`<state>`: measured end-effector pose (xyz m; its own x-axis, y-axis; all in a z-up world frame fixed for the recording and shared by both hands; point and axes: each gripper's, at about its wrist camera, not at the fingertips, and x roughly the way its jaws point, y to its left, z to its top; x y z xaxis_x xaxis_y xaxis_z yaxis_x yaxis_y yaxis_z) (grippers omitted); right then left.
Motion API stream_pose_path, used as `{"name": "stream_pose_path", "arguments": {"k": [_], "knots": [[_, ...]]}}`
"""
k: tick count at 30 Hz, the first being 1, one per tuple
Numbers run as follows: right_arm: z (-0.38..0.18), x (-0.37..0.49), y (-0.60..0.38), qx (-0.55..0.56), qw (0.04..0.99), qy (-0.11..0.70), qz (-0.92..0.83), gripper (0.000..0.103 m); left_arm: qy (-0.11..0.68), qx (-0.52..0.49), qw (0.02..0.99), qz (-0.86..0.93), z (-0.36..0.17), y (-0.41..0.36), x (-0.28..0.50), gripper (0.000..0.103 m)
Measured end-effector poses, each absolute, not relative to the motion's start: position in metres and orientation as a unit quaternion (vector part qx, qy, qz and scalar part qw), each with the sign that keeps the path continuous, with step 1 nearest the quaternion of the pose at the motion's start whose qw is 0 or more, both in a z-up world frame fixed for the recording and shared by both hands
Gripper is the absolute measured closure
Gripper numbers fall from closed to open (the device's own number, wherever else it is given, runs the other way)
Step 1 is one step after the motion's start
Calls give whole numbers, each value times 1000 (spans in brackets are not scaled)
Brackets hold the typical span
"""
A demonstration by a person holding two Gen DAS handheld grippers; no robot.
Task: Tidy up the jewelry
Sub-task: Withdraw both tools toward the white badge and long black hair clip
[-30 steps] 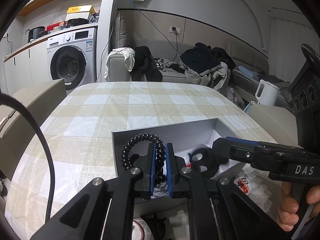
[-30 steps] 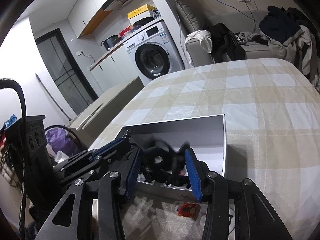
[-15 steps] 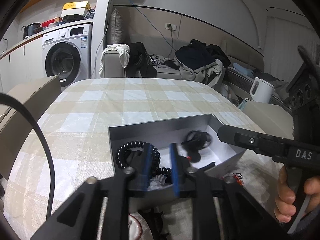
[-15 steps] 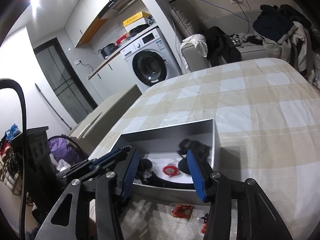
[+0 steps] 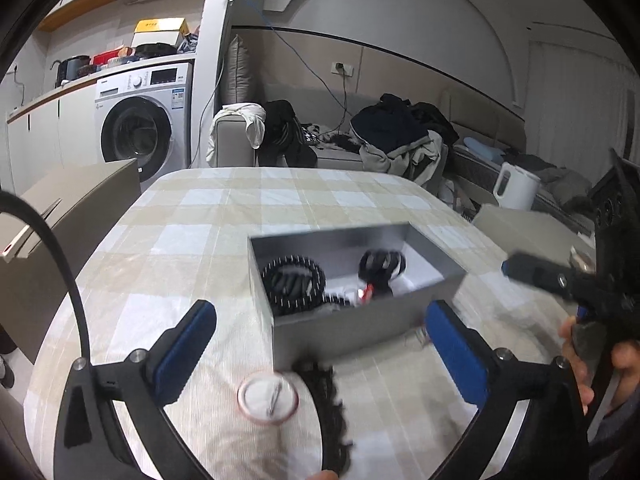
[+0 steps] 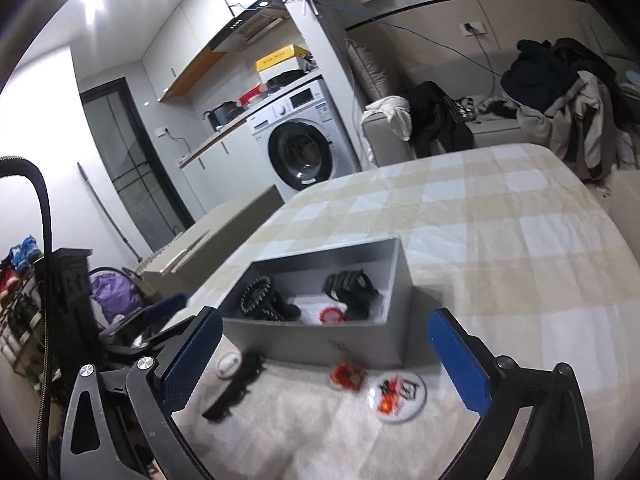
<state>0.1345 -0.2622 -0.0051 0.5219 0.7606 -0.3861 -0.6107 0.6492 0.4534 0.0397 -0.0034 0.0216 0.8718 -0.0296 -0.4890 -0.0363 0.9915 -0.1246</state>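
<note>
Gaping jaws, L gripper (image 5: 320,354) & R gripper (image 6: 324,354), by box (image 6: 320,344); badge writing unreadable

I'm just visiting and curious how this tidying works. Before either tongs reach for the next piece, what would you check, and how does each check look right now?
1. Left tongs open and holding nothing: ok.
2. Right tongs open and holding nothing: ok.
3. Black bead bracelet lies inside the grey box: ok.
4. All pieces boxed: not ok; round white badge, red charm and a black hair clip lie on the tablecloth.
5. Box has room left: ok, white floor shows.
6. What the blurred dark item in the box is: cannot tell.
</note>
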Motion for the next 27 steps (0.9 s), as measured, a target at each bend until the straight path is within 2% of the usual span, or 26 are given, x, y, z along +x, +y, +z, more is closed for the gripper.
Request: {"name": "stream_pose_path", "arguments": {"k": [6,20,27], "knots": [[-12,123,-260,112,869,290,385,0,258,-41,965,16,10,-6,29,1],[-33,120,-235,59,834,344,427,0,291,-75,953,35,-5,7,33,1],[-38,124,-237,49,847,355,392,8,297,-76,951,32,-8,9,32,1]]}}
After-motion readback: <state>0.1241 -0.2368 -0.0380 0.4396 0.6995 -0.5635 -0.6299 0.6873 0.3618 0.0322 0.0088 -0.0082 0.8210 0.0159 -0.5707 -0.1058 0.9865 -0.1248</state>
